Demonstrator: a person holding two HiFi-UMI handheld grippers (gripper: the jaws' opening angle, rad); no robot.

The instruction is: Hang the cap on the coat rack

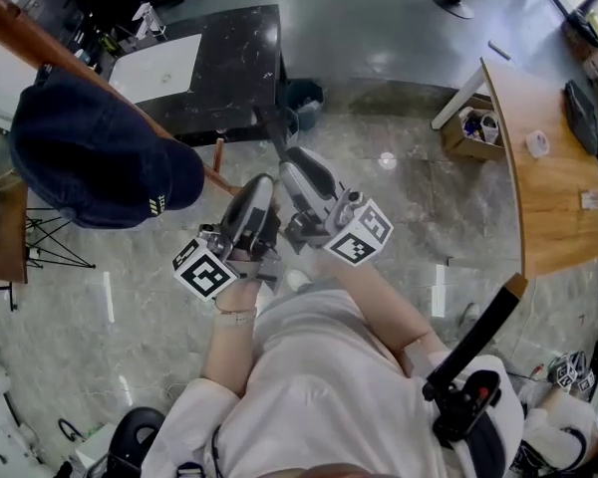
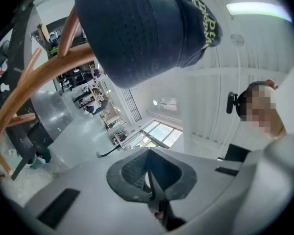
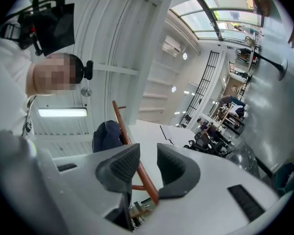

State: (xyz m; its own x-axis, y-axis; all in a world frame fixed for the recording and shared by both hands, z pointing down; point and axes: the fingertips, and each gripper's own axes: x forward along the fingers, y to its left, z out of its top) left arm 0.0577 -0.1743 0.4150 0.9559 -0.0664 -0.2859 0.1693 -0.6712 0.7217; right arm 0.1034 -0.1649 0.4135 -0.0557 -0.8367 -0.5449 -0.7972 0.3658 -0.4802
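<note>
A dark navy cap hangs on an arm of the wooden coat rack at the upper left of the head view, and no gripper touches it. Both grippers are held close to the person's chest, below and right of the cap. My left gripper is shut with nothing between its pads. In its own view the cap sits overhead on the curved rack arm. My right gripper stands open and empty. Through its gap the rack pole and the cap show far off.
A black marble table with a white sheet stands beyond the rack. A wooden desk and a cardboard box are at the right. A black stand is by the left edge. A black handle hangs at the person's right side.
</note>
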